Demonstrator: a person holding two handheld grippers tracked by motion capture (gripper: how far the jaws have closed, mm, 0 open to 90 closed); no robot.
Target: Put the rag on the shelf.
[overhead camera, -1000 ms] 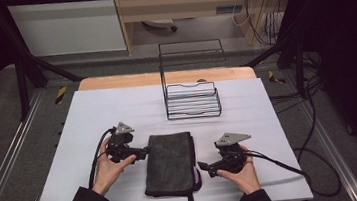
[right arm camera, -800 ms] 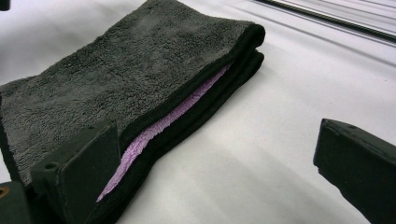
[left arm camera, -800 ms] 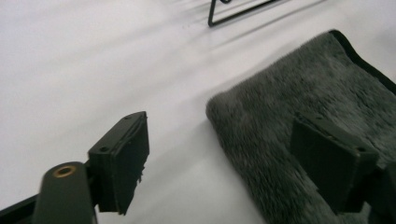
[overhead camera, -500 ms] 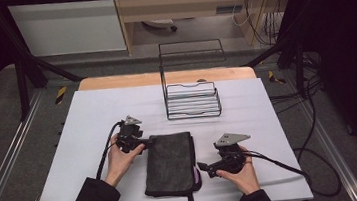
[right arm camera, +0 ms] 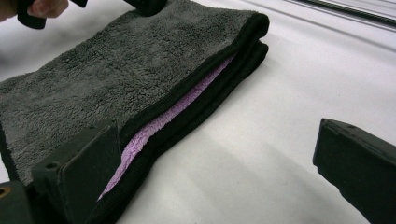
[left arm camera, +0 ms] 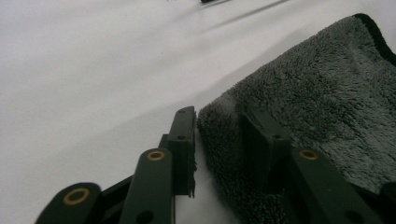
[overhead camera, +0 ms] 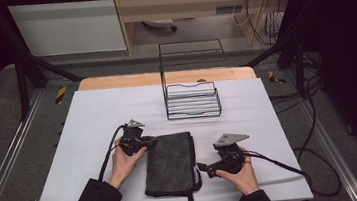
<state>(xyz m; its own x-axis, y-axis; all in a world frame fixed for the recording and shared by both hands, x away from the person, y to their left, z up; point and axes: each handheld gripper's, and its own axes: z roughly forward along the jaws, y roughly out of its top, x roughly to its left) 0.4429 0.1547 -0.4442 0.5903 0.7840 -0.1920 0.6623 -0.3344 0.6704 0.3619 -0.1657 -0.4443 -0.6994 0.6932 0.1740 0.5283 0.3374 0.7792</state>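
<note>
1. The left gripper (left arm camera: 219,140) has its two black jaws astride the corner of a folded dark grey towel (left arm camera: 317,98): one jaw lies on the white table beside the towel's edge, the other rests on top of the pile. The jaws have just been closing, with the towel corner between them; whether the pads already press on it cannot be told.
2. In the high view, the left gripper (overhead camera: 148,143) meets the towel (overhead camera: 170,164) at its far left corner, held in the person's left hand (overhead camera: 122,161).
3. The right gripper (right arm camera: 215,172) has its jaws wide apart, gripping nothing. One jaw sits against the near end of the towel (right arm camera: 116,74), where a purple inner layer (right arm camera: 177,112) shows between the dark folds; the other is over bare table.
4. From above, the right gripper (overhead camera: 205,169) lies just beside the towel's right edge, near its front corner.
5. The towel lies on the white table (overhead camera: 92,114), towards the person's side.
6. A black wire rack (overhead camera: 192,99) stands farther back, well apart from the towel.
</note>
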